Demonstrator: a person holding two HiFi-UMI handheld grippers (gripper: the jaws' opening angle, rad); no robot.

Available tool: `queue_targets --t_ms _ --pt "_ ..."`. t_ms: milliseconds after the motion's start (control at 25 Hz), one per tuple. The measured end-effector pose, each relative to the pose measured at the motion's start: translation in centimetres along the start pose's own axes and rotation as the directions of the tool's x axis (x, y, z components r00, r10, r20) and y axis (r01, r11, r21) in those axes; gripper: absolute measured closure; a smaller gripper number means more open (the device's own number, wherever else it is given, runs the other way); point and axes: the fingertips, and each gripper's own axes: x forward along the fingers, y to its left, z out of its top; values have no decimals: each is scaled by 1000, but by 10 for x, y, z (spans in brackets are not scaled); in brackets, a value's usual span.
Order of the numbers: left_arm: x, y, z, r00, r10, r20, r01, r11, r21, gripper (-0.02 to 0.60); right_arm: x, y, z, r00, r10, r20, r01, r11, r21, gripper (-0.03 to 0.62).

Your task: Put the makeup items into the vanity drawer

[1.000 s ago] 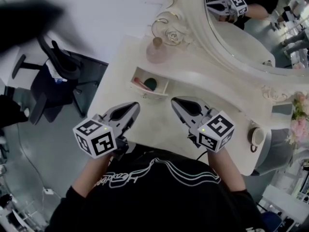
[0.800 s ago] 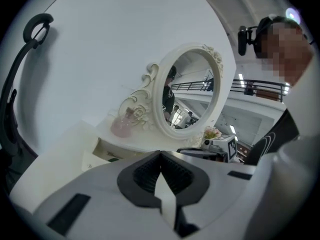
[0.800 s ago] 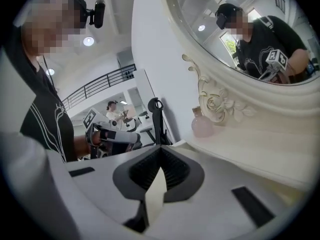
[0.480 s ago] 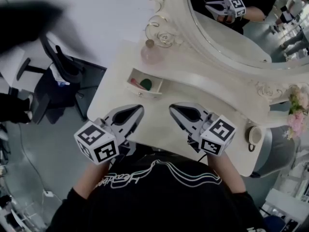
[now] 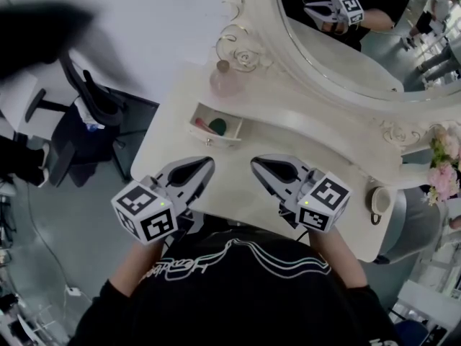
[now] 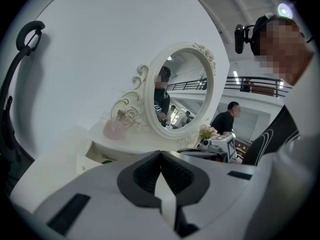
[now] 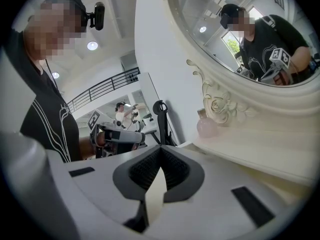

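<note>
Vanity drawer [image 5: 214, 140]: small, white, box-shaped, pulled open from the raised tier of the vanity top [image 5: 238, 197]. Two makeup items are seen lying inside it: a rounded green item [image 5: 219, 127] and a slim pink-red item [image 5: 202, 124] just beside it on the left. Finer detail cannot be made out.

Left gripper [image 5: 207, 163]: clenched, ribbed dark pads meeting at the tips, nothing between them. It is held over the front of the vanity top, pointed toward the drawer but apart from it.

Right gripper [image 5: 256, 166]: likewise clenched and empty, held beside the left one, tips angled toward each other.

Vanity top: pale cream, smooth, curved edge.

Behind the drawer, a round pink perfume bottle [image 5: 226, 82] with a stopper is set on the upper tier. An oval mirror [image 5: 346, 49] in a white scroll-and-rose carved frame is stood behind that; the person and one gripper are reflected in it.

At the right end, a cup [image 5: 381, 202] is noted near the edge, with pink flowers [image 5: 442, 171] beyond. A black office chair [image 5: 90, 96] is placed on the floor at left.
</note>
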Motion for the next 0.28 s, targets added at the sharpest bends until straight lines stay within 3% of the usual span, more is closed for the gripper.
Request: queue_targets --t_ms 280 --pt "2 3 -2 1000 -10 -11 10 1000 -1 560 1 -3 -1 1000 -12 -2 12 1000 6 569"
